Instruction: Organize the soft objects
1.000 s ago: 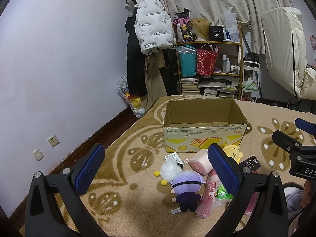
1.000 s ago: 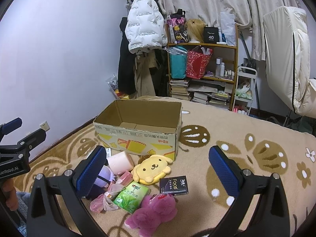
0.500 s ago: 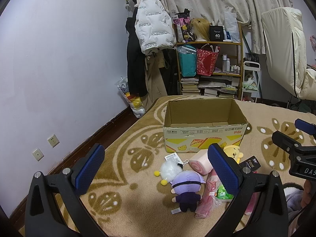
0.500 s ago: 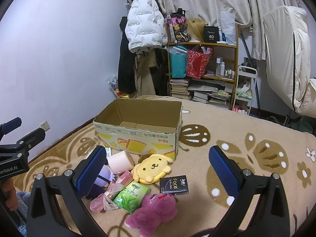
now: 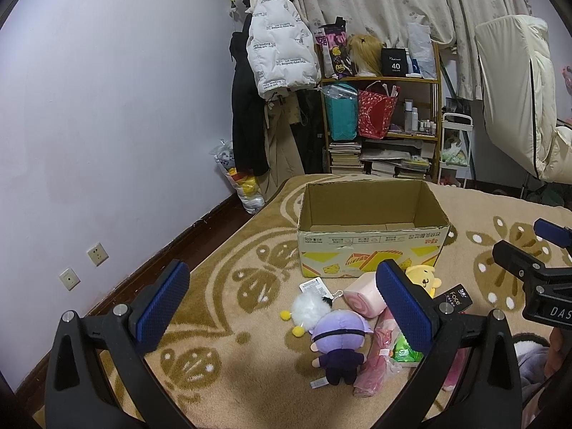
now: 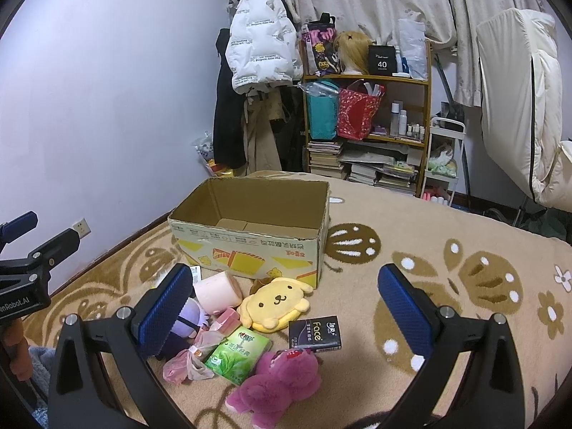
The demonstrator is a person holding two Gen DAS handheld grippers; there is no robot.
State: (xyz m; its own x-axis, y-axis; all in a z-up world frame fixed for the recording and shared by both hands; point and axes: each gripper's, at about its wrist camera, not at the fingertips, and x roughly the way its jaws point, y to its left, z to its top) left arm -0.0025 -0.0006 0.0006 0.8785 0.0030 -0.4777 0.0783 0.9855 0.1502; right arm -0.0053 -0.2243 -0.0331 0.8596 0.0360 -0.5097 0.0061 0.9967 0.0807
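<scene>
Left tool [image 5: 282, 300] wide apart, holding nothing, hovering above the near left of the toy pile; right tool [image 6: 282, 300] also wide and empty, above the pile's near right, so both look staged for a first pick, nothing grasped yet. Soft objects sit clustered on the patterned blanket [image 6: 447, 236] just near of the cardboard box [image 6: 250, 236], likely dumped there for short transfers into it. Box is open-topped and looks empty, so it reads as the target. In the pile: purple-haired doll [image 5: 339, 336], white fluffy keychain toy [image 5: 309, 309] with a barcode tag, pink roll cushion [image 6: 217, 291], yellow dog plush [image 6: 275, 302] touching the box front, magenta bear plush [image 6: 279, 382] nearest. Mixed in: green tissue pack [image 6: 239, 355] with Chinese print, black pack reading "Face" [image 6: 314, 332], pink plastic bag [image 6: 184, 364]. Box text is Chinese, upside down. Far shelf [image 6: 368, 82] holds a black box marked "40 COLORS".
</scene>
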